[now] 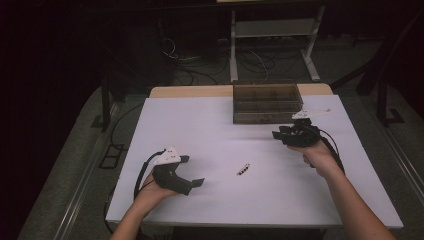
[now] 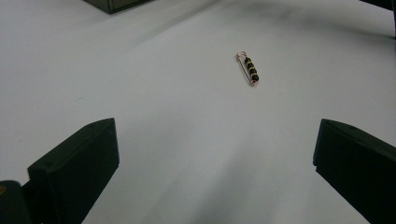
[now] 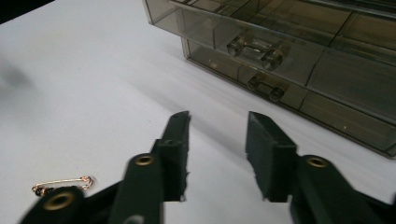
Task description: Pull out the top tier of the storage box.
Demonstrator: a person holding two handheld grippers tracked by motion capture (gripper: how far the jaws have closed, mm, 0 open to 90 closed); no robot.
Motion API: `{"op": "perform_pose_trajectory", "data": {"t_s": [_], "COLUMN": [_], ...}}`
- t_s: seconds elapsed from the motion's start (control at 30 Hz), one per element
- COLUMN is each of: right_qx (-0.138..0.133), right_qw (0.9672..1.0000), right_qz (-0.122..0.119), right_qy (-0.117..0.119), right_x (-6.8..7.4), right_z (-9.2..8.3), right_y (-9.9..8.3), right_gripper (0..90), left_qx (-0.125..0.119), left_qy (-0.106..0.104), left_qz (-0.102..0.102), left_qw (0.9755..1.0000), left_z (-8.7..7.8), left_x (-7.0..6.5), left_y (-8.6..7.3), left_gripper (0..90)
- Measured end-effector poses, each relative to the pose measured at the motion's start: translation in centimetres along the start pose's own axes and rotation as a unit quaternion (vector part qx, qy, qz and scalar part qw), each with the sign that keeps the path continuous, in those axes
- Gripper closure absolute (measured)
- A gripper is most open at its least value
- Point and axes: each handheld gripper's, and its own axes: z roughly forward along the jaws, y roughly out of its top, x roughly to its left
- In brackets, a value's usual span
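A safety pin strung with dark beads (image 1: 243,169) lies flat on the white table (image 1: 215,130), between my two grippers. In the left gripper view the pin (image 2: 247,68) rests ahead of my left gripper (image 2: 217,140), whose jaws stand wide apart with nothing between them. My left gripper (image 1: 194,171) is held low at the table's front left. My right gripper (image 1: 280,134) hovers just in front of a smoky clear drawer box (image 1: 267,102). Its jaws (image 3: 218,121) are partly apart and empty, pointing at the box's drawer fronts (image 3: 289,56). The pin (image 3: 63,183) lies off to the left behind them.
The drawer box stands at the table's back edge, with two small clear handles (image 3: 254,46) on its front. A white tag (image 1: 312,113) lies right of the box. Beyond the table are cables and a metal frame (image 1: 272,30) on the floor.
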Motion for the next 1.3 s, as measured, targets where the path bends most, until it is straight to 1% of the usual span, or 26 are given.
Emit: {"op": "perform_pose_trajectory", "data": {"t_s": [0.1, 0.2, 0.27, 0.3, 0.37, 0.63, 0.73, 0.83, 1.0, 1.13, 1.3], "right_qx": [0.001, 0.001, 0.002, 0.003, 0.0, 0.003, 0.001, 0.008, 0.006, 0.004, 0.005], "right_qw": [1.0, 1.0, 1.0, 1.0, 1.0, 0.9999, 0.9999, 0.9999, 0.9998, 0.9999, 0.9999], "right_qz": [0.0, -0.003, -0.004, -0.006, -0.007, -0.013, -0.012, -0.011, -0.009, -0.004, -0.006], "right_qy": [0.0, 0.007, 0.008, 0.008, 0.003, 0.006, 0.008, 0.01, 0.015, 0.015, 0.011], "right_x": [-0.1, -0.2, -0.2, -0.2, -0.3, -0.8, -1.1, -1.2, -1.7, -2.0, -2.3], "right_z": [0.0, -0.2, -0.2, -0.2, -0.2, -0.5, -0.7, -0.7, -0.6, -0.6, -0.5], "right_y": [0.1, 0.1, 0.1, 0.2, 0.2, 0.6, 0.9, 1.2, 1.7, 2.1, 2.7], "right_gripper": [68.3, 76.9, 79.9, 84.0, 88.9, 89.0, 89.0, 89.0, 88.9, 89.0, 89.0], "left_qx": [0.0, 0.0, 0.0, 0.0, 0.0, 0.0, 0.0, 0.002, 0.003, 0.004, 0.002], "left_qy": [0.0, 0.0, 0.0, -0.001, -0.001, 0.0, 0.0, 0.0, 0.0, 0.0, 0.0], "left_qz": [0.0, 0.0, -0.001, 0.0, 0.0, -0.003, -0.003, -0.003, -0.003, -0.003, -0.005], "left_qw": [1.0, 1.0, 1.0, 1.0, 1.0, 1.0, 1.0, 1.0, 1.0, 1.0, 1.0], "left_z": [0.0, 0.0, 0.0, 0.0, 0.0, 0.1, 0.1, 0.1, 0.2, 0.2, 0.2], "left_x": [0.0, 0.0, 0.0, 0.0, 0.0, 0.1, 0.1, 0.1, 0.0, 0.1, 0.1], "left_y": [0.0, 0.0, 0.0, 0.0, 0.0, 0.0, 0.0, 0.0, 0.0, -0.1, -0.1], "left_gripper": [0.0, 0.0, 0.0, 0.0, 0.0, 0.0, 0.0, 0.0, 0.0, 0.0, 0.0]}}
